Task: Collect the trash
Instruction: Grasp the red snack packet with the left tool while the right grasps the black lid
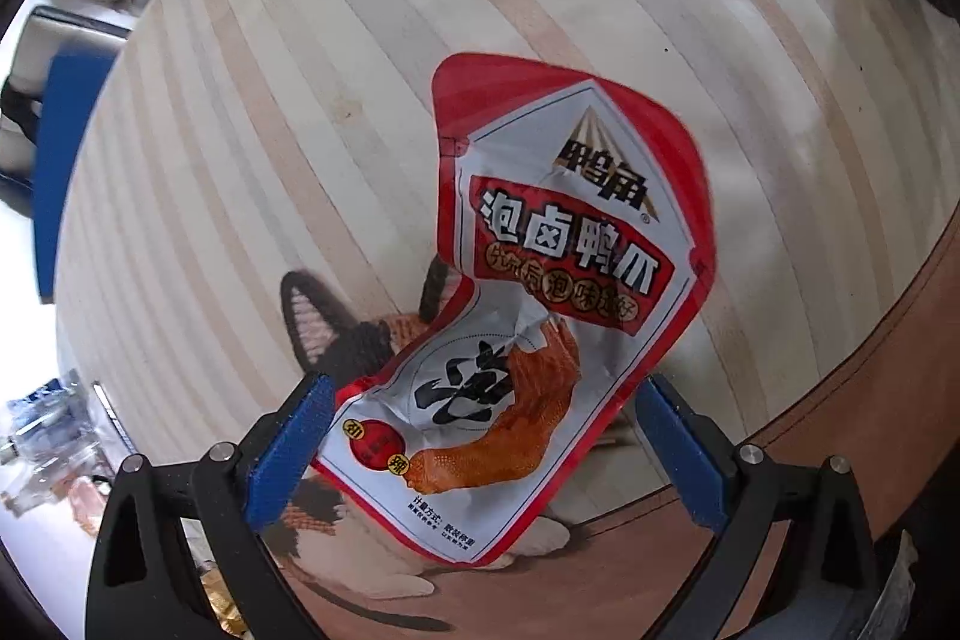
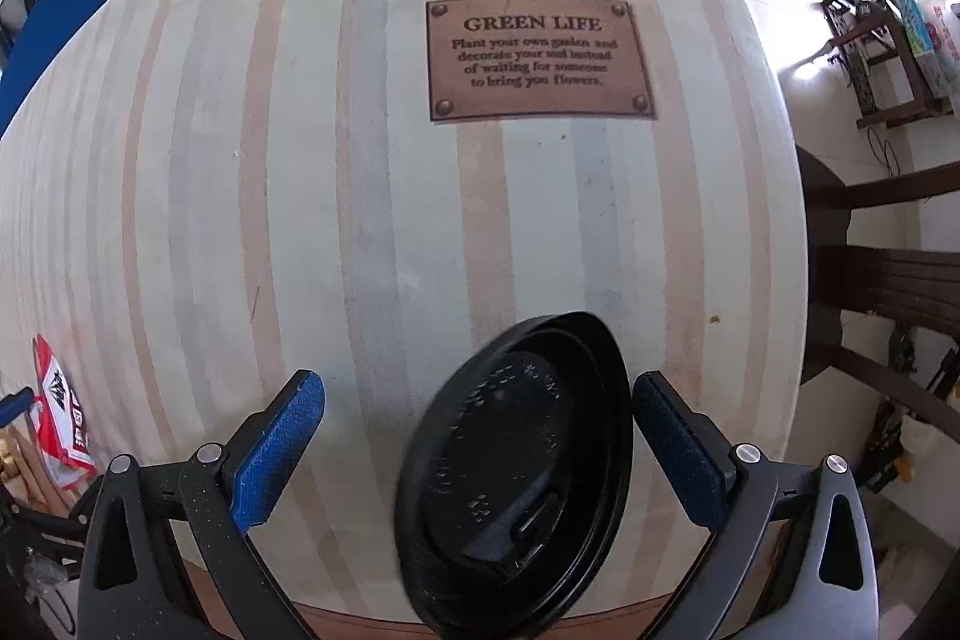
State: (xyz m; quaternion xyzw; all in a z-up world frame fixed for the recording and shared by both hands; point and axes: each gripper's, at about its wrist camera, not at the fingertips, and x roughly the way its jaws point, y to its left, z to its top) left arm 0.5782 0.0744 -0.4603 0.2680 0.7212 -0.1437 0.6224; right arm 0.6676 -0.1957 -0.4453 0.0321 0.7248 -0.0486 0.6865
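Note:
A red and white snack wrapper (image 1: 558, 280) with a chicken-foot picture lies curled on the striped tablecloth, its lower end between the blue pads of my left gripper (image 1: 483, 400). The jaws stand wide, and the left pad (image 1: 294, 451) touches the wrapper's edge. The wrapper also shows at the far left in the right wrist view (image 2: 57, 412). A black plastic cup lid (image 2: 516, 478) lies tilted between the pads of my right gripper (image 2: 480, 394), close to the right pad (image 2: 678, 451). Those jaws also stand wide, not closed on it.
The striped tablecloth (image 1: 360, 70) bears a printed cat picture (image 1: 336, 334) under the wrapper and a brown "GREEN LIFE" plaque print (image 2: 540, 61). A blue chair (image 1: 66, 148) stands beyond the table's left edge. Dark wooden chairs (image 2: 888, 274) stand to the right. Clutter lies at lower left (image 1: 42, 436).

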